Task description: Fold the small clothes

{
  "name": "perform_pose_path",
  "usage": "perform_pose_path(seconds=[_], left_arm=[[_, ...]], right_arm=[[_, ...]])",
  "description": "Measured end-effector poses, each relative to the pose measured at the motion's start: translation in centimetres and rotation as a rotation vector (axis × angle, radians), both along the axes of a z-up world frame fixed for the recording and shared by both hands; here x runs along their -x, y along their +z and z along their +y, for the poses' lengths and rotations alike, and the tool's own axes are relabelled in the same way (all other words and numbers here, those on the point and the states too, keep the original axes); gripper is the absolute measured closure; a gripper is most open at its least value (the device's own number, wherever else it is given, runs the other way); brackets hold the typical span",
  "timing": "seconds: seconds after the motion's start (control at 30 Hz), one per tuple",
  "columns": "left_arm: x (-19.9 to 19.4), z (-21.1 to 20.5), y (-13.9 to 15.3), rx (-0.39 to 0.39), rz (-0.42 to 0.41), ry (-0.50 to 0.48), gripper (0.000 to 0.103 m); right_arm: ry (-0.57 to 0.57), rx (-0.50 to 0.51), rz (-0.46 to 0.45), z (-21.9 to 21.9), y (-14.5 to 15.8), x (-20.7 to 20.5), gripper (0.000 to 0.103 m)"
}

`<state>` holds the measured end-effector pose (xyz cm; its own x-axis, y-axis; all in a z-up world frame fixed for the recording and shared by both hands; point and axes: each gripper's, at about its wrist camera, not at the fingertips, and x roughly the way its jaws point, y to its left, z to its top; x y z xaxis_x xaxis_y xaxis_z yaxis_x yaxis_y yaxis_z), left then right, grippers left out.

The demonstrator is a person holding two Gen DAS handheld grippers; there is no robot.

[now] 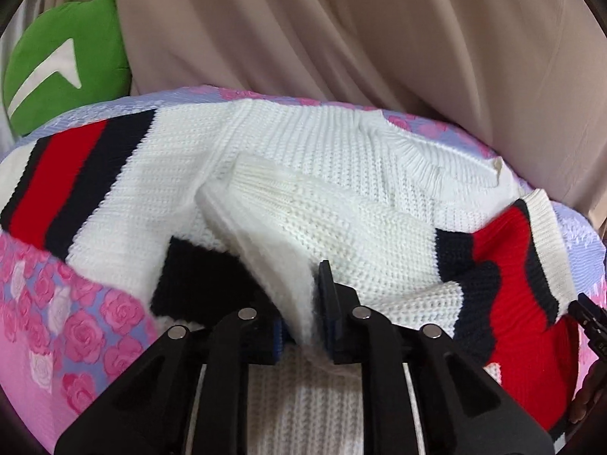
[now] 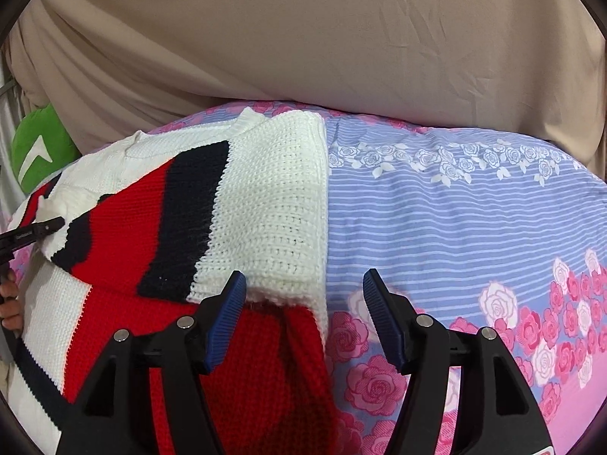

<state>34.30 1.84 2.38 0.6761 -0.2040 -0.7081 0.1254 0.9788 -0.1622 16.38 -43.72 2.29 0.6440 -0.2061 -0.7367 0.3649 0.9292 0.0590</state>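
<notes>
A white knit sweater (image 1: 341,151) with red and navy stripes lies spread on a floral bedsheet (image 1: 76,322). My left gripper (image 1: 299,288) is shut on a raised fold of its white sleeve; the cloth hides the left fingertip. In the right wrist view a folded striped part of the sweater (image 2: 265,197) lies on the left half of the sheet. My right gripper (image 2: 304,272) stands open over the sweater's right edge; white and red knit lies between the jaws, nearer the left pad, and neither pad presses on it. The left gripper (image 2: 34,231) shows at that view's left edge.
The bedsheet (image 2: 474,227), blue-striped with pink roses, runs bare to the right of the sweater. A beige draped cloth (image 2: 303,38) rises behind the bed. A green cushion (image 1: 64,68) sits at the back left. A person's hand (image 2: 9,303) shows at the left edge.
</notes>
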Motion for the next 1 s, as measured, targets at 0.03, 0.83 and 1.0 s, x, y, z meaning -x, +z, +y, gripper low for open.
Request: perform_pose_path(seconds=[0.03, 0.83, 1.0], left_arm=[[0.4, 0.0, 0.3, -0.003, -0.008, 0.004, 0.081], [-0.3, -0.4, 4.6, 0.092, -0.157, -0.004, 0.096], [-0.4, 0.4, 5.2, 0.063, -0.196, 0.037, 0.095]], right_arm=[[-0.005, 0.003, -0.006, 0.1, 0.2, 0.2, 0.040], [-0.069, -0.138, 0.003, -1.9, -0.2, -5.7, 0.084], [-0.083, -0.133, -0.112, -2.2, 1.2, -3.9, 0.085]])
